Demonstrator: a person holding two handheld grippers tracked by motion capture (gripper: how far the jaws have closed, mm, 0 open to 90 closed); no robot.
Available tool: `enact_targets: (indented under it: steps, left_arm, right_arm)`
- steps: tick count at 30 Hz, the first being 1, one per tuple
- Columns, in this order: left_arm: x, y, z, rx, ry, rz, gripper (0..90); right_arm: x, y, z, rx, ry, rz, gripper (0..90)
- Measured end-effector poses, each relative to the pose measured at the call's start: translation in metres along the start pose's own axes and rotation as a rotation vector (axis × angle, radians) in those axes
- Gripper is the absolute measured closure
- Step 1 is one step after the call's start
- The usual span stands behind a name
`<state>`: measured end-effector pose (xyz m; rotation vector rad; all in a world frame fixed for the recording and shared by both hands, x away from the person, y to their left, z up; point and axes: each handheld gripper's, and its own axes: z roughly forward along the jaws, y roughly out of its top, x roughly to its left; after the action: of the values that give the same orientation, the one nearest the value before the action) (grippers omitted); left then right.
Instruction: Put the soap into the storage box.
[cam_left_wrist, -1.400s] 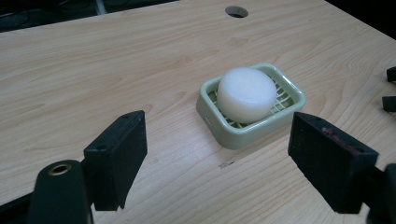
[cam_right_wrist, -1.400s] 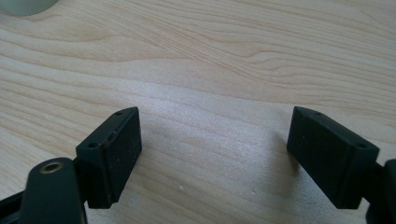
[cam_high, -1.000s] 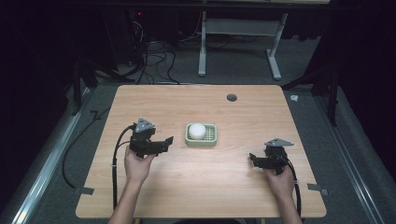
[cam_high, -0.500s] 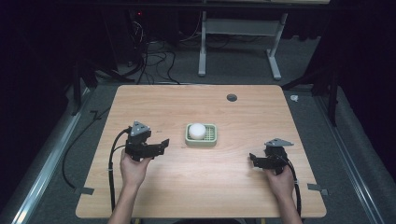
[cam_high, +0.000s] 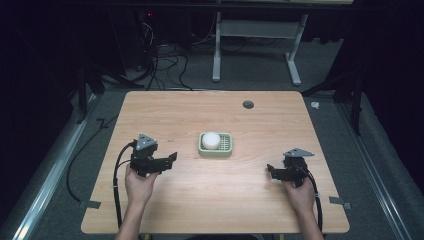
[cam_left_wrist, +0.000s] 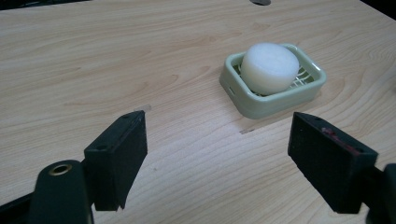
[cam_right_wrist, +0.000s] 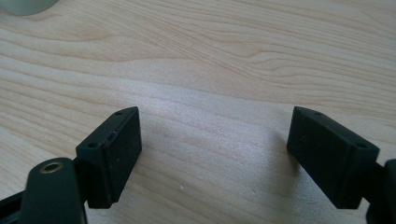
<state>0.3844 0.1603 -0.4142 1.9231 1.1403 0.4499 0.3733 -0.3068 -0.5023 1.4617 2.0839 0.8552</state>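
Both grippers empty: left gripper (cam_high: 172, 158) fingers wide apart facing soap dish (cam_left_wrist: 273, 95); right gripper (cam_high: 270, 170) fingers wide apart over table (cam_high: 210, 205).

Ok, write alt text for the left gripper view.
A white round soap sits in a pale green slatted dish on a light wooden table. In the foreground the left gripper has its two black jaws wide apart, holding nothing.

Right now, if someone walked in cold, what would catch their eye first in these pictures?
Most likely the white round soap sitting in a pale green slatted dish at the middle of the wooden table. Next, the two black grippers flanking it: the left gripper open and aimed toward the dish, the right gripper open over bare wood.
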Motion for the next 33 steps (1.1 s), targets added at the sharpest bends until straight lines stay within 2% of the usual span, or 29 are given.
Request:
enact_targets:
  steps: [7,13,33]
  left_arm:
    - [0.002,-0.007,-0.002,0.001,0.005,-0.017,20.5]
    - [0.002,-0.011,-0.001,0.017,0.011,-0.011,20.5]
    - [0.004,-0.029,0.001,0.038,0.022,-0.035,20.4]
  right_arm:
    - [0.0,0.0,0.0,0.0,0.0,0.0,18.6]
    - [0.0,0.0,0.0,0.0,0.0,0.0,18.6]
    - [0.0,0.0,0.0,0.001,0.0,-0.002,18.6]
